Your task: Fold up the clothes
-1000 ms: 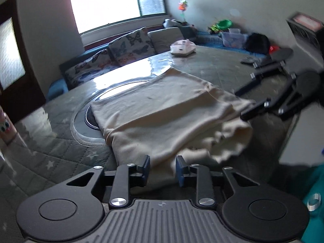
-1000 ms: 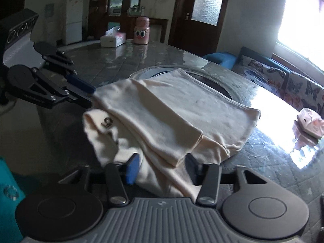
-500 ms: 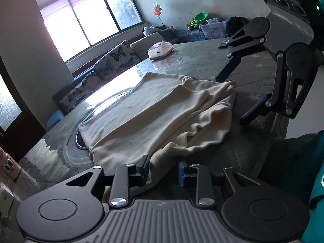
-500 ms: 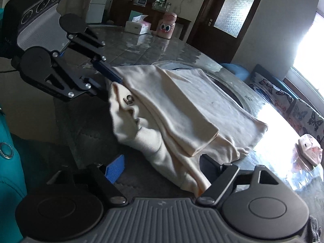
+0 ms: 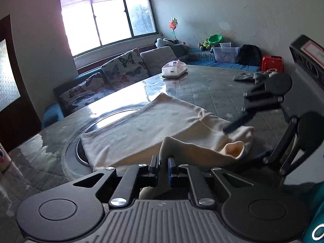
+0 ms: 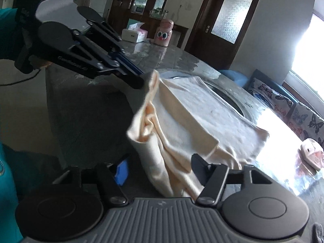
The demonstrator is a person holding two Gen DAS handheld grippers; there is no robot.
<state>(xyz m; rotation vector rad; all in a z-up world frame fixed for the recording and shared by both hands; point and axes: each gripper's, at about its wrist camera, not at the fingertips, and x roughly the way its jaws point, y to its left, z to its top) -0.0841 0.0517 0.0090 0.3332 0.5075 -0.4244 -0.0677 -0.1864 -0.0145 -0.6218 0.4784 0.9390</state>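
A cream garment (image 5: 154,129) lies partly folded on the grey table (image 5: 212,89), over the round inset. My left gripper (image 5: 163,163) is shut on the garment's near edge and lifts it off the table; it also shows in the right wrist view (image 6: 141,79), pinching the raised corner. My right gripper (image 6: 160,169) is wide open, its jaws on either side of the hanging cream garment (image 6: 202,121), not closed on it. It shows in the left wrist view (image 5: 243,133) at the cloth's right end.
A white tissue box (image 5: 174,69) and grey cloth (image 5: 249,77) lie at the table's far side. A pink bottle (image 6: 164,33) and another tissue box (image 6: 134,34) stand at the other end. A sofa with butterfly cushions (image 5: 121,70) runs behind the table.
My left gripper closed on the garment's near edge and raised it. My right gripper stayed open and moved in under the lifted cloth's right end.
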